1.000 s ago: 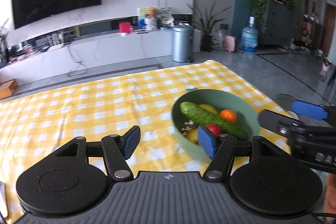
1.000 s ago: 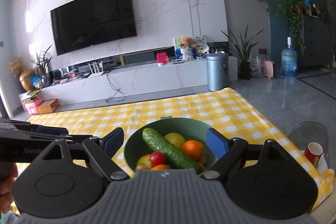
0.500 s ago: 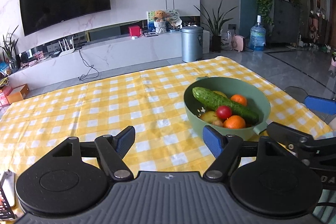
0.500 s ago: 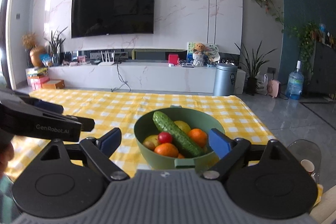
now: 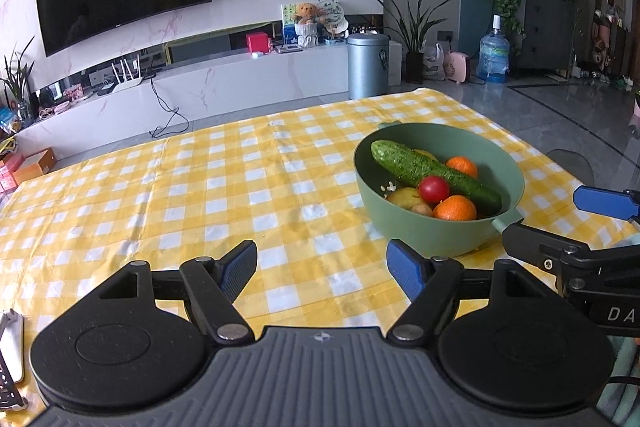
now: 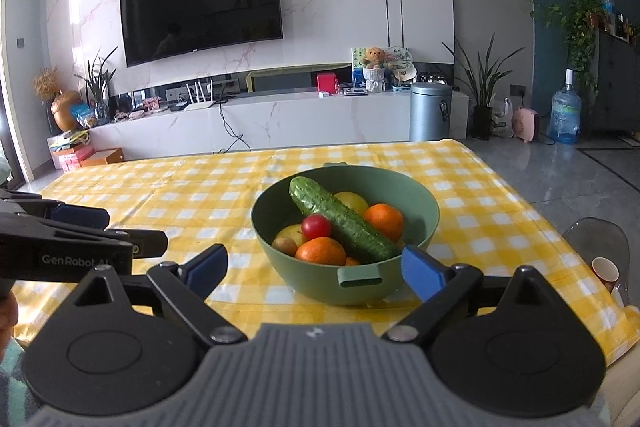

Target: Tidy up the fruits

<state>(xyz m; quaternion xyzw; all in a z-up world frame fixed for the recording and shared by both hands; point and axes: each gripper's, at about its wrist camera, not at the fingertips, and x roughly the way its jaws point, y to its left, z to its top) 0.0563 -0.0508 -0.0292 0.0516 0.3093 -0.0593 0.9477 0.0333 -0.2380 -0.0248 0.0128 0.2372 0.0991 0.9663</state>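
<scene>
A green bowl [image 6: 346, 227] stands on the surface [image 6: 224, 187], which is covered by a yellow checked cloth, toward its right side. Inside lies a cucumber [image 6: 343, 221] set diagonally across the other fruit: two oranges [image 6: 321, 251], a red tomato [image 6: 316, 225], a yellow lemon [image 6: 352, 202] and pale yellow pieces at the left. The right gripper [image 6: 314, 267] hovers just before the bowl's near handle, its jaws opening, nothing between the pads. The left gripper [image 5: 322, 269] stands left of the bowl over bare cloth, spread wide and empty.
</scene>
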